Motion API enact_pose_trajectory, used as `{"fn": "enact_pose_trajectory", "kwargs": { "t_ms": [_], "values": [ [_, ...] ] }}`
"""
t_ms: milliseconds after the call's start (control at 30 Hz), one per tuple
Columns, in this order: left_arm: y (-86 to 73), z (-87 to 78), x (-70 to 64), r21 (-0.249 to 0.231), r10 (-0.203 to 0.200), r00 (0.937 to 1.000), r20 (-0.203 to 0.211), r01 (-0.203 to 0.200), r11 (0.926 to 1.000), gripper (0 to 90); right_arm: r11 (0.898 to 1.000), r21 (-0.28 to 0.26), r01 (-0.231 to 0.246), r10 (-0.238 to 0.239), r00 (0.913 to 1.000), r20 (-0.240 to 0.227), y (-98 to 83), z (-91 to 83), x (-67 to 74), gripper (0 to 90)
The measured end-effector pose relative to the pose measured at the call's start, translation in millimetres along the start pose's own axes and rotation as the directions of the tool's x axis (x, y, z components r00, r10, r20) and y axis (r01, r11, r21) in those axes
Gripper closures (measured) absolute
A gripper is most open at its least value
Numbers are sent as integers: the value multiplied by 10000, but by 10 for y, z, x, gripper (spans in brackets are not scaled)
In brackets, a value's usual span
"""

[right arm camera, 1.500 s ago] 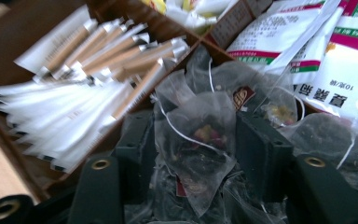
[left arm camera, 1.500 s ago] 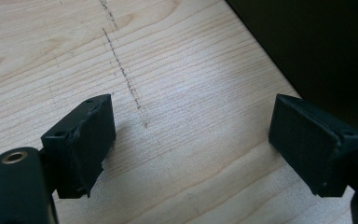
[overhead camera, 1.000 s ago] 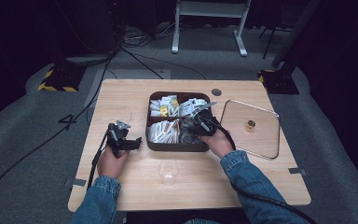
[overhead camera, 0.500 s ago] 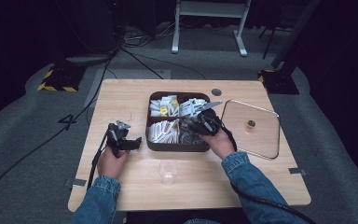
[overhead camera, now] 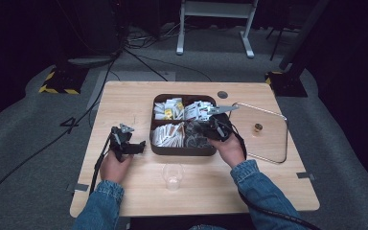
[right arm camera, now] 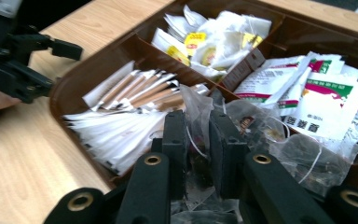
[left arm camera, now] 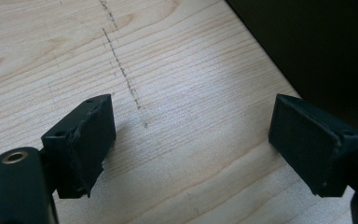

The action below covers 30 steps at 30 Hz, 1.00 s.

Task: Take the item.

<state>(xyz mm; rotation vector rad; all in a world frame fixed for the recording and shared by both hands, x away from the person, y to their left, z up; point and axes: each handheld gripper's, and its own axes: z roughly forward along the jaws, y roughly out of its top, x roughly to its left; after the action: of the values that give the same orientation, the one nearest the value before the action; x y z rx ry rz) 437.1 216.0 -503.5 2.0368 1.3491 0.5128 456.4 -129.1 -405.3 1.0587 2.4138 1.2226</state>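
While its two black jaws stand nearly together low in the centre of the right gripper view, the right gripper point(right arm camera: 196, 140) pinches a clear plastic sachet point(right arm camera: 196, 109), whose crumpled top pokes up between the pads; the jaws have just been closing onto it. That sachet belongs to a heap of clear tea-bag packets point(right arm camera: 279, 140) lying to the right of the jaws, in the near right compartment of the brown tray point(right arm camera: 86, 74). To the left of the jaws sits a fan of long white sticks point(right arm camera: 121, 121), above them a pile of white and yellow sachets point(right arm camera: 205, 44), and at the upper right white packets with green and pink print point(right arm camera: 326, 100). From the high view the right gripper point(overhead camera: 206, 128) lies over the lower right part of the tray point(overhead camera: 182, 151) at the middle of the frame, the hand point(overhead camera: 230, 149) just below it. Right of the tray a glass lid point(overhead camera: 268, 143) lies flat on the table point(overhead camera: 124, 100). Below the tray stands a clear cup point(overhead camera: 172, 176). At the left of centre the left gripper point(overhead camera: 136, 146) rests just beside the tray's left wall; in the left gripper view its jaws are spread wide with bare wood point(left arm camera: 182, 93) between them and nothing held
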Motion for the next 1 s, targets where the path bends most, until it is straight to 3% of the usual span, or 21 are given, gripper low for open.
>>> {"fn": "enact_pose_trajectory", "kwargs": {
  "t_ms": [567, 1000],
  "values": [
    [4, 3, 0, 4, -6, 10000, 23, 6, 10000, 151, 9988, -357, 344, -364, 9977, -564, -23, -212, 218, 779],
    [6, 5, 0, 11, -4, 10000, 35, 4, 10000, 151, 9918, -560, 1150, -1220, 9821, -1435, -26, -358, 602, 779]
  ]
}}
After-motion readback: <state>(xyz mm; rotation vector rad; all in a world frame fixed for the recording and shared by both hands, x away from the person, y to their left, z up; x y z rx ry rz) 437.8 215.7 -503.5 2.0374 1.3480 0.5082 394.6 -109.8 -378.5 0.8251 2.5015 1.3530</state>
